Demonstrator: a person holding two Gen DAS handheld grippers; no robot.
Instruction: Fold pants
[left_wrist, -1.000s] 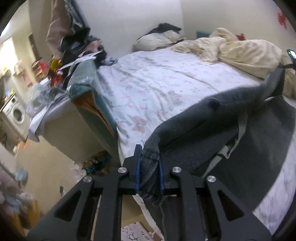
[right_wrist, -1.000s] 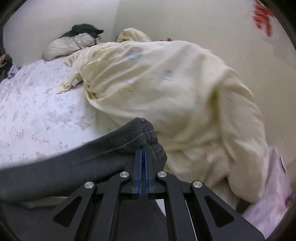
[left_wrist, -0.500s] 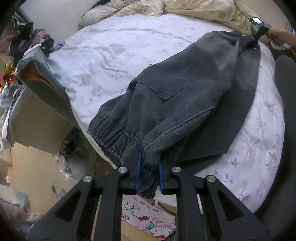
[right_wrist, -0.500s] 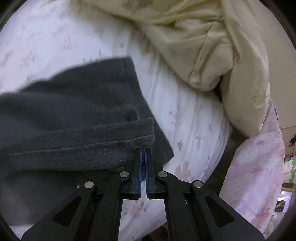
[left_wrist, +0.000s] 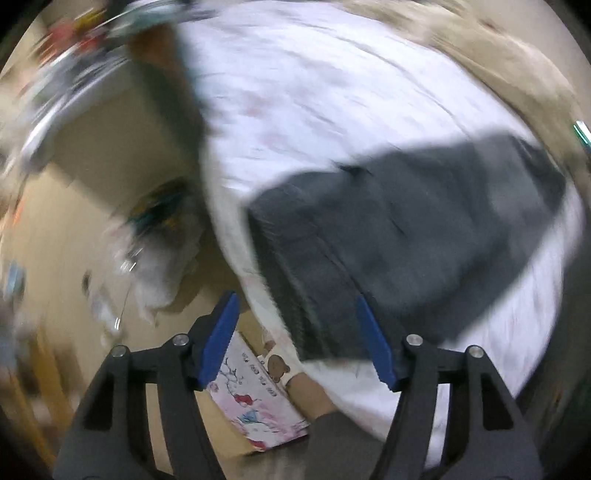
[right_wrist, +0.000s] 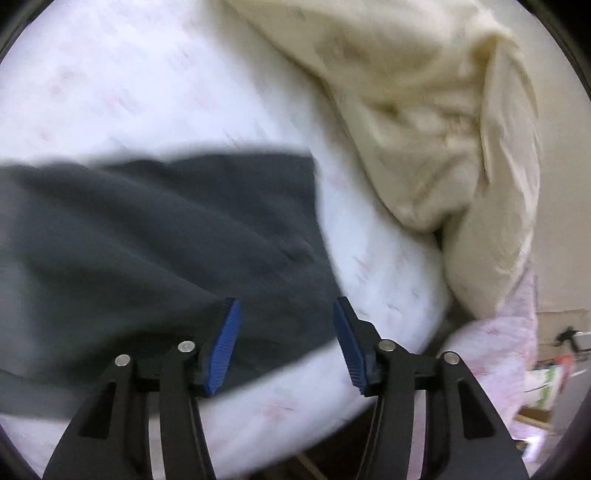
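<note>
The dark grey pants lie flat on the flowered white bed sheet, with the ribbed waistband end at the bed's near edge. My left gripper hangs just above that waistband end, its jaws opening, the blue pads clear of the cloth. In the right wrist view the other end of the pants lies on the sheet. My right gripper hovers over its corner, jaws opening too, and no cloth is pinched. Both views are motion-blurred.
A cream duvet is heaped on the bed's far right. A box with cartoon prints and a person's foot are on the floor below the bed edge. Clutter and a pale cabinet stand left of the bed.
Both grippers came down to the bed with the pants, laid them flat, then let go. Their jaws went from shut on the cloth to apart.
</note>
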